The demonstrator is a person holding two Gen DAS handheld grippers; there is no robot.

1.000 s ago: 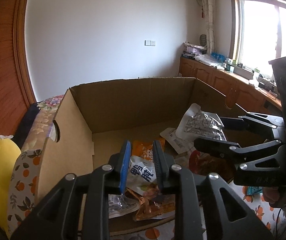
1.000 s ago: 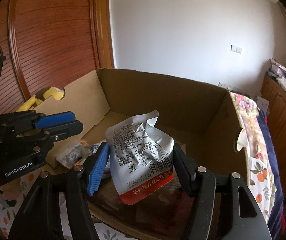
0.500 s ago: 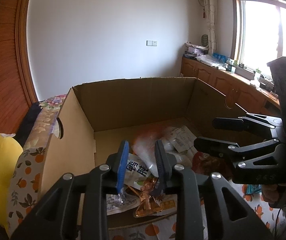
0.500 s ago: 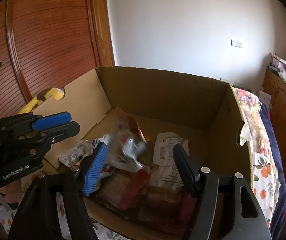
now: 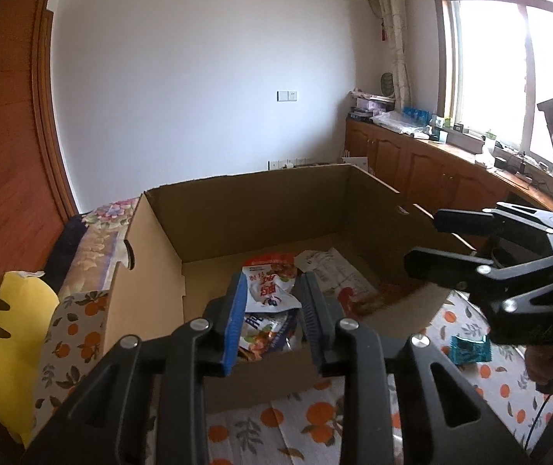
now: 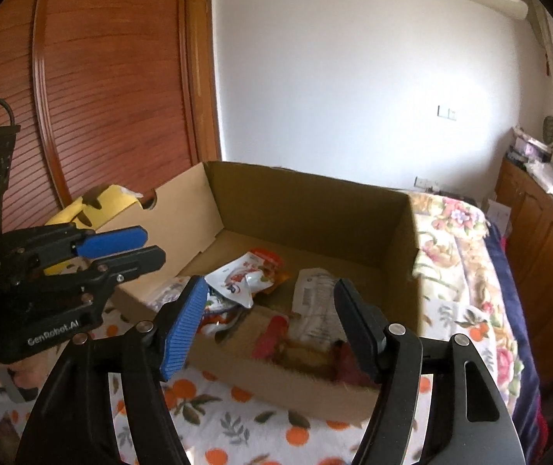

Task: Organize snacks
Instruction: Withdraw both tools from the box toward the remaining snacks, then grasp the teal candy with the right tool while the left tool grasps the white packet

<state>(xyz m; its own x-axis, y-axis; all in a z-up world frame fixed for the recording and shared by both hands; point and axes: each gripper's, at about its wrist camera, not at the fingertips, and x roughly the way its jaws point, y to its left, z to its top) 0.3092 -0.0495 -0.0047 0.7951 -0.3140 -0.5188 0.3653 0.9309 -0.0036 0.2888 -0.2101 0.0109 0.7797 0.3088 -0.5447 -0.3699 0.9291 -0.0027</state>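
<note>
An open cardboard box [image 5: 237,209] stands on an orange-print cloth and holds several snack packets. A white and red packet [image 5: 270,285] lies on top of the pile; it also shows in the right wrist view [image 6: 243,277]. A white packet with a barcode [image 6: 313,294] lies beside it. My left gripper [image 5: 272,325] is open and empty in front of the box's near wall. My right gripper [image 6: 272,325] is open and empty, also before the box. A small teal packet [image 5: 470,348] lies on the cloth outside the box.
The box [image 6: 315,209] sits on a bed with the orange-print cloth [image 6: 237,422] and a floral blanket [image 6: 458,232]. A yellow plush [image 5: 1,333] lies left of the box. Wooden cabinets [image 5: 423,166] run under the window on the right.
My right gripper let go of the silver packet, which dropped into the box. Both grippers have pulled back and up from the box. The left gripper has opened a little.
</note>
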